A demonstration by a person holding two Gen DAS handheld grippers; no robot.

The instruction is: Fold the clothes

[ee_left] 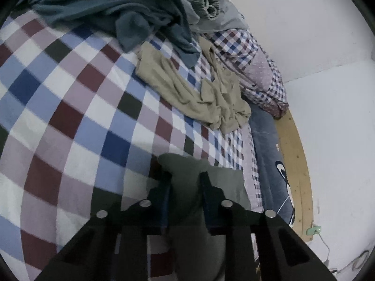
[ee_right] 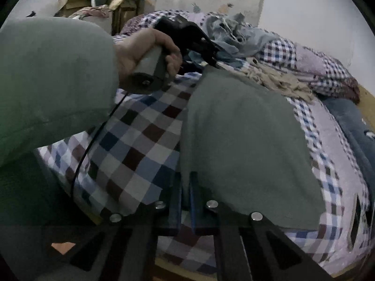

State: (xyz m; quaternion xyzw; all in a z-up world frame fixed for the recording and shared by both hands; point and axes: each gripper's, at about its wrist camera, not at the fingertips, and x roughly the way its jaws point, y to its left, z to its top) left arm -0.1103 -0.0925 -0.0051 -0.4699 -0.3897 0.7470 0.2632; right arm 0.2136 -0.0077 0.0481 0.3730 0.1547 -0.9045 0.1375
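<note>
A dull grey-green knit garment (ee_right: 246, 145) lies spread flat on the bed's blue, maroon and white checked sheet (ee_right: 140, 135), toward the side nearest the wall. The right tool (ee_right: 186, 185) has its fingers pressed close on the garment's near edge, pinching the cloth between them. At the far corner, the left tool (ee_right: 214, 62) meets the same garment; the left wrist view shows its fingers (ee_left: 164, 187) set either side of a raised fold of the grey-green fabric (ee_left: 185, 175), gripping it, though the contact itself is dark and blurred. A hand (ee_right: 145, 49) holds the left tool's handle, and a grey-green sleeve (ee_right: 51, 82) fills the left of the right wrist view, hiding the bed behind it. Beyond lie a crumpled beige garment (ee_left: 199, 93), a teal garment (ee_left: 112, 7) and a heap of pale grey clothing (ee_left: 211, 4), their shapes hard to separate. The bed's wooden rail (ee_left: 295, 164) borders the white wall (ee_left: 316, 35).
</note>
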